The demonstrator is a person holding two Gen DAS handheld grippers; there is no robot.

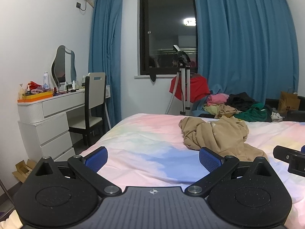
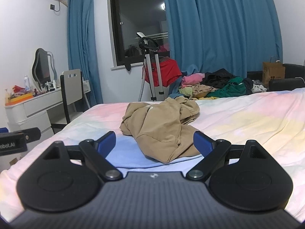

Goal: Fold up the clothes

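Observation:
A crumpled tan garment [image 1: 215, 135] lies in a heap on the pastel bedsheet [image 1: 144, 137]. My left gripper [image 1: 153, 158] is open and empty, low over the sheet, with the garment ahead to its right. In the right wrist view the same garment [image 2: 162, 126] lies straight ahead, its near end between my open fingers. My right gripper [image 2: 154, 143] is open and empty, just short of the cloth. The right gripper's body [image 1: 289, 158] shows at the right edge of the left wrist view.
A pile of mixed clothes [image 2: 215, 85] lies past the bed's far edge, by blue curtains. A garment steamer stand [image 2: 152, 66] with a red garment stands by the window. A white dresser [image 1: 47, 114] and chair [image 1: 93, 103] are left of the bed.

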